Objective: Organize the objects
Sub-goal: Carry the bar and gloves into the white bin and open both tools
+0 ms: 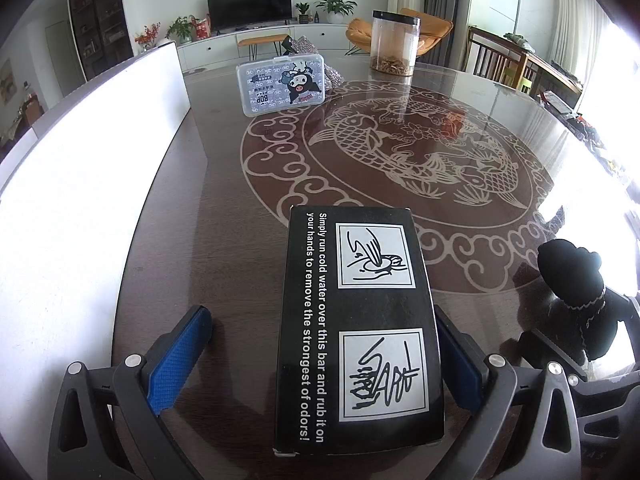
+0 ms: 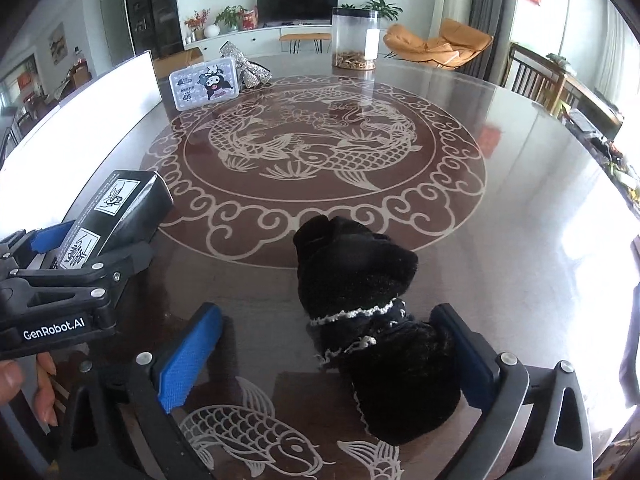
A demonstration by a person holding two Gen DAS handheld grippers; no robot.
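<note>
black box [image 1: 356,332] between spread fingers; jar [image 1: 394,42] holds brown bits.

The black box [image 1: 358,328] covers most of the left gripper's [image 1: 324,352] right pad, so contact there cannot be judged; its near end hides the table [image 1: 224,208] beneath. In the right wrist view the box [image 2: 120,216] is partly masked by the left gripper [image 2: 76,256]. The plush toy [image 2: 376,332] hides part of the right gripper's [image 2: 332,364] right pad; in the left view the toy [image 1: 576,284] is cut by gripper parts. The sequinned item [image 2: 244,64] stands half hidden behind the clear case [image 2: 205,84], whose small print is unreadable. The jar's [image 2: 355,38] contents are too small to identify. The white panel [image 1: 80,168] is overexposed, without detail.
</note>
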